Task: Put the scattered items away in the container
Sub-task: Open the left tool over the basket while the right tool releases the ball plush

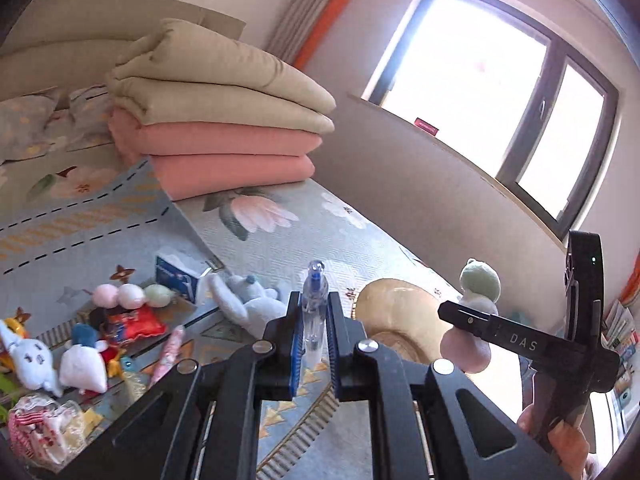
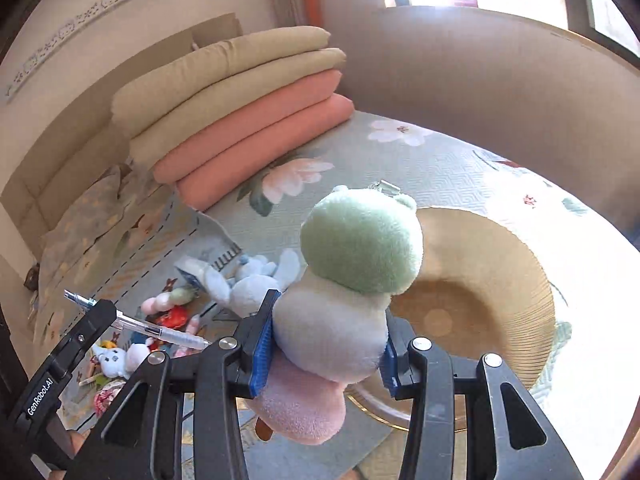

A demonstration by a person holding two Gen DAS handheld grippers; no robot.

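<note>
The pen [image 1: 314,312] is clear glossy plastic, and the plush toy [image 2: 352,280] is soft, fuzzy matt cloth in green, white and pink. The basket [image 2: 492,292] looks finely ribbed and woven, straw-coloured and matt. The bedspread [image 1: 288,232] is quilted printed cloth, and the folded quilts [image 1: 224,120] are smooth matt fabric.

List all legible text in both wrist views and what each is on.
"DAS": on the right gripper's black body, seen from the left wrist view.
"GenRobot.AI": on the left gripper's black body, seen from the right wrist view.
Red snack packet: print too blurred to read.
Blue and white box: print too small to read.
Red label on the window sill: unreadable.
</note>
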